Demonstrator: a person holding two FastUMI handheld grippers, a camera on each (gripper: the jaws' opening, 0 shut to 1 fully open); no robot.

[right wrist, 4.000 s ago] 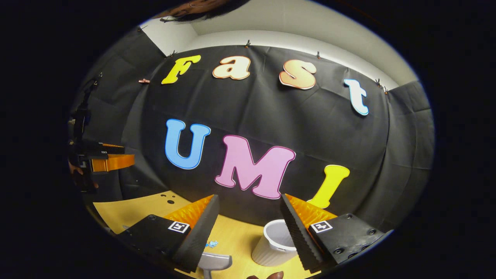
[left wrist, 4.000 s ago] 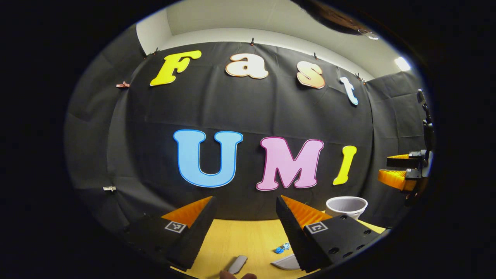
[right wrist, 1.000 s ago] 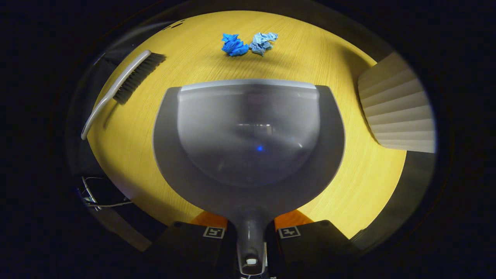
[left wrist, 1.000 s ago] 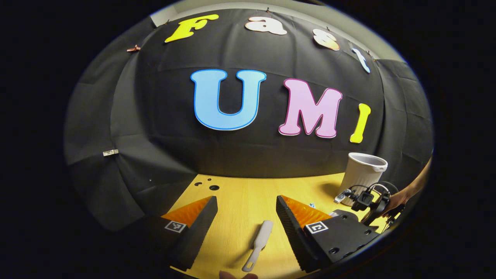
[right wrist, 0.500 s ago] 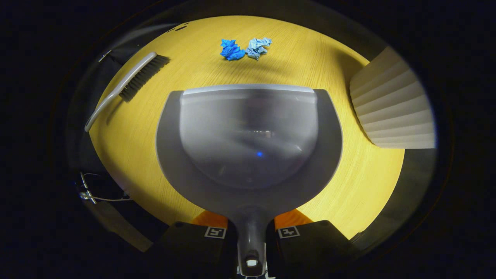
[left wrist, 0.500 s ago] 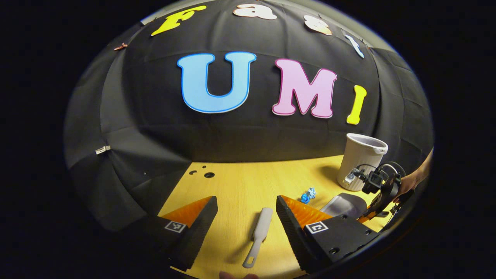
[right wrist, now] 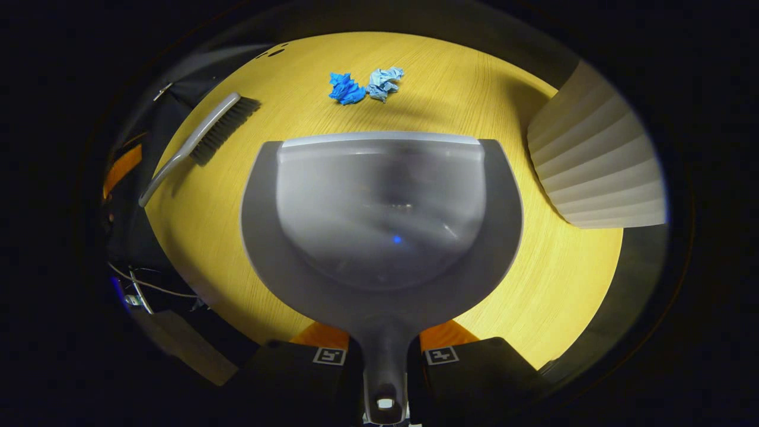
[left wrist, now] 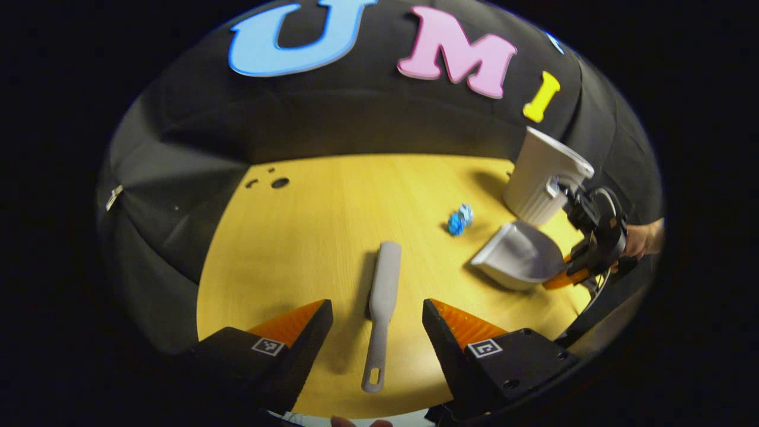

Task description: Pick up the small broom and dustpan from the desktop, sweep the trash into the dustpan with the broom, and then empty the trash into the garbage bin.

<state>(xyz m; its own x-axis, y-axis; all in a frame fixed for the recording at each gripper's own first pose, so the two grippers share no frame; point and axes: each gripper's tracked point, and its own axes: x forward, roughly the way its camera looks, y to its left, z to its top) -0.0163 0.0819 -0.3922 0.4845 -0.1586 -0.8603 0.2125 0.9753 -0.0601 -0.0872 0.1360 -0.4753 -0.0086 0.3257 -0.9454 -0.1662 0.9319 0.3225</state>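
Yellow wood-grain desktop [left wrist: 308, 237] is seen across the middle of the left gripper view, bounded above by the black cloth wall [left wrist: 332, 118]. One small broom [left wrist: 382, 296] is laid flat at lower centre of that view, its handle end nearest the camera and lying in the gap between the two fingers of the left gripper [left wrist: 375, 323]. The jaws of this gripper are spread wide and nothing is touched by them. Two crumpled blue paper scraps [left wrist: 459, 219] are located right of centre, touching each other. One white ribbed garbage bin [left wrist: 542, 178] is stood upright at the upper right. One grey dustpan [left wrist: 519, 258] is seen just below the bin, tilted, with its handle held by the right gripper [left wrist: 566, 276] at the right edge; a hand [left wrist: 643, 240] is visible behind that gripper.

In the right gripper view, the dustpan [right wrist: 382, 219] occupies the centre, and its handle is clamped between both fingers of the right gripper [right wrist: 384, 359] at the bottom. The paper scraps [right wrist: 364, 86] are placed beyond the pan's front lip, apart from it, at the upper centre. The broom [right wrist: 201, 139] is found at the upper left, bristles visible, and the bin [right wrist: 599, 172] at the right edge.
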